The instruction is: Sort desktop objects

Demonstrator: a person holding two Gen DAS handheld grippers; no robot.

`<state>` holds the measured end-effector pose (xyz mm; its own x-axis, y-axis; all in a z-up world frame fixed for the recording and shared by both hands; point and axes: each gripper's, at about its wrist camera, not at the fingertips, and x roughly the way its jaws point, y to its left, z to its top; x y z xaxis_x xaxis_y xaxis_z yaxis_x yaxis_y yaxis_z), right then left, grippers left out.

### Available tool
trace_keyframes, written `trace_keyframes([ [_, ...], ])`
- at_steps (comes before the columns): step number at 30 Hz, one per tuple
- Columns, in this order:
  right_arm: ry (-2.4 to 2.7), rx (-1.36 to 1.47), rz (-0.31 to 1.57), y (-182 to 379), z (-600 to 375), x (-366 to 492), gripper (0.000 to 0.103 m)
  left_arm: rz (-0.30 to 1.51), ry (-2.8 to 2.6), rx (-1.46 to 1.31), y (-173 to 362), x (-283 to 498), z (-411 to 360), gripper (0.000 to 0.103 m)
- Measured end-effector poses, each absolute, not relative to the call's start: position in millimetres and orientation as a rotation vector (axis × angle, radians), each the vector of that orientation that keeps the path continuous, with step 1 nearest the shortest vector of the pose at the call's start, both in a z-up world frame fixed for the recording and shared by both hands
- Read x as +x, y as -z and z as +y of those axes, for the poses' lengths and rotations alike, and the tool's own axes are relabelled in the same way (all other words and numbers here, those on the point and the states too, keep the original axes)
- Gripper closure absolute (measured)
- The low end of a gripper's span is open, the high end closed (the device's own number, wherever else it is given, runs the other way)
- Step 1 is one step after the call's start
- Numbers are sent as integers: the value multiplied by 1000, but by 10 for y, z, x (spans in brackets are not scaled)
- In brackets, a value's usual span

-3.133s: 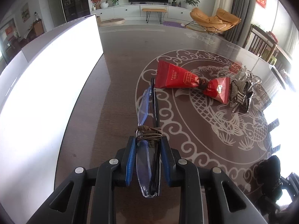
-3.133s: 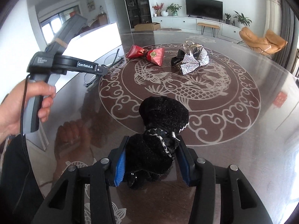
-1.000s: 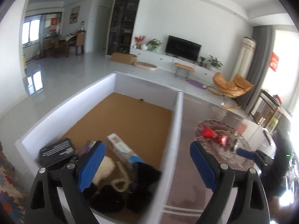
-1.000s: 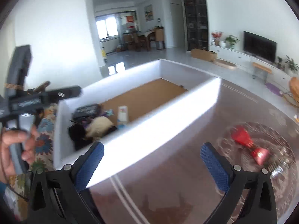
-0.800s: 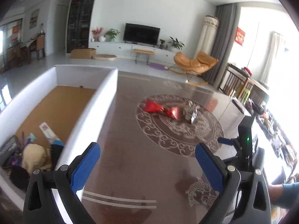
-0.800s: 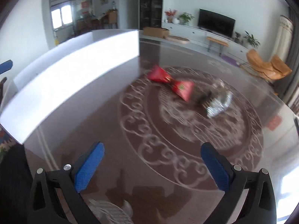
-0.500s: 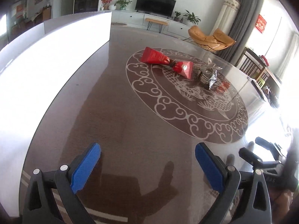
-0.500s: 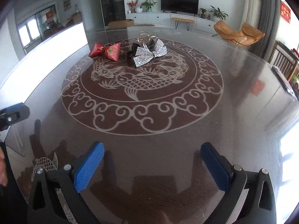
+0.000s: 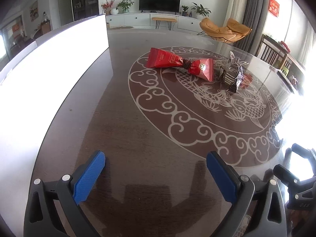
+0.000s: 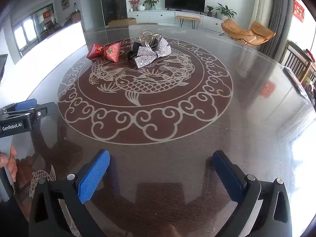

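A red foil packet tied like a bow [image 9: 178,62] [image 10: 104,51] lies on the round glass table [image 9: 138,130] [image 10: 246,106]. Right of it lies a silver rhinestone bow clip [image 9: 231,73] [image 10: 153,54], with a clear claw clip [image 10: 149,37] behind it. My left gripper [image 9: 156,169] is open and empty, low over the near table, well short of the packet. My right gripper [image 10: 161,166] is open and empty, also near the front edge. The left gripper also shows in the right wrist view [image 10: 23,114].
A white-walled box [image 9: 49,63] [image 10: 59,41] stands along the table's left side. The right gripper's body [image 9: 296,177] shows at the lower right of the left wrist view. Chairs and a TV cabinet stand beyond the table.
Both grippers, earlier shut on glasses and a black scrunchie, opened empty over the white box. They have swung back low over the table and now face the packet and clips.
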<state>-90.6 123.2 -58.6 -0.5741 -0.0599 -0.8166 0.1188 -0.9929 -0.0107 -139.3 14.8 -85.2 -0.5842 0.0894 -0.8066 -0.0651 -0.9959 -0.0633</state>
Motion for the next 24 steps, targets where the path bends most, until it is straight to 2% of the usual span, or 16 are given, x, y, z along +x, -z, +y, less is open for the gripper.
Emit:
trace_keyframes([
  [7,2699,1395,98,585,1235,-907,0,-131,-2715,-1343,831,-1386,71,0],
  [24,2697,1393,100,590,1233,-899,0,-89,-2723,-1360,854,-1426,95,0],
])
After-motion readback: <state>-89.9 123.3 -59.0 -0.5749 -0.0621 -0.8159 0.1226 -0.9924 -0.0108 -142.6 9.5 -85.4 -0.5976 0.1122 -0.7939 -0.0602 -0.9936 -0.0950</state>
